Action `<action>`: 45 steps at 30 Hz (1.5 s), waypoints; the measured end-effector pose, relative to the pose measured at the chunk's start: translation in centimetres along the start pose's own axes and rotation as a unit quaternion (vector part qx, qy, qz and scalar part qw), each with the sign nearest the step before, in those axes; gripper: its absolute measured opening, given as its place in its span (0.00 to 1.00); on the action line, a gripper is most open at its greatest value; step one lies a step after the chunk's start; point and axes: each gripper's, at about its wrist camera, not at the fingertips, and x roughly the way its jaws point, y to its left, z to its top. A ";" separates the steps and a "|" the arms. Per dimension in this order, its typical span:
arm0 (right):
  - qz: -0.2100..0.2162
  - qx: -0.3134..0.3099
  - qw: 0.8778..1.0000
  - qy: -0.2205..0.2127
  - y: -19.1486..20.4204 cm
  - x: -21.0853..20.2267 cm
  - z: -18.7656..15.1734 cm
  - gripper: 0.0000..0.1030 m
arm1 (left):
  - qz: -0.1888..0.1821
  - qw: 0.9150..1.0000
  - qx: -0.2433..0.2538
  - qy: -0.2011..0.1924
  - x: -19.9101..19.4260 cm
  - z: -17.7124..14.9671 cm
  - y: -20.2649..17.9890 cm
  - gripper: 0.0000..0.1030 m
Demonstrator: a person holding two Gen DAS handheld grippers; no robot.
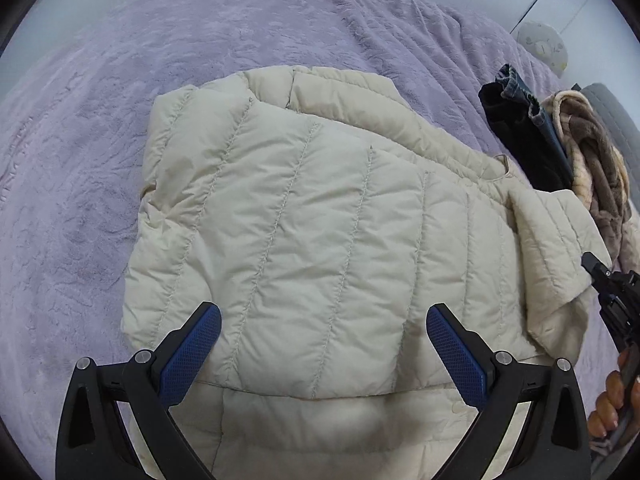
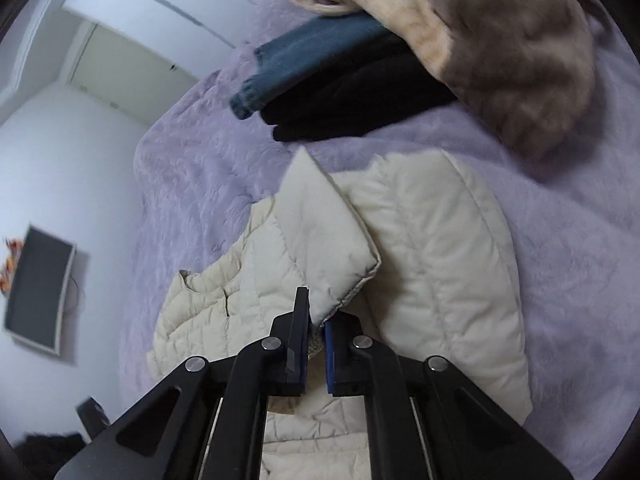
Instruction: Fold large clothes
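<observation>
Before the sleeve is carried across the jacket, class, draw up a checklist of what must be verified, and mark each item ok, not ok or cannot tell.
1. Right gripper jaws closed on the sleeve cuff: ok.
2. Left gripper jaws open, holding nothing: ok.
3. Cream puffer jacket body lies flat on the purple blanket: ok.
4. Sleeve lifted free, not snagged underneath: cannot tell.
5. Pile of folded clothes lies apart from the jacket in the right wrist view: ok.
6. Grip firm enough not to slip: cannot tell.
</observation>
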 end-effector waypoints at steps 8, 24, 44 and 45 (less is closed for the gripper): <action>0.006 -0.256 0.964 0.066 11.2 2.7 -4.5 0.07 | -0.112 0.992 -0.056 0.004 -1.0 1.0 2.7 1.00; -0.001 -0.253 0.959 0.129 8.0 1.6 -7.8 0.78 | -0.220 0.974 -0.054 0.017 -1.2 3.9 1.2 1.00; -0.020 -0.112 0.987 0.113 -1.0 -2.5 -5.8 0.78 | -0.116 0.993 -0.002 0.020 1.4 5.0 -2.3 0.10; -0.022 -0.111 0.987 0.113 -1.2 -2.6 -5.8 0.78 | -0.113 0.993 -0.005 0.019 1.0 4.4 -1.8 0.10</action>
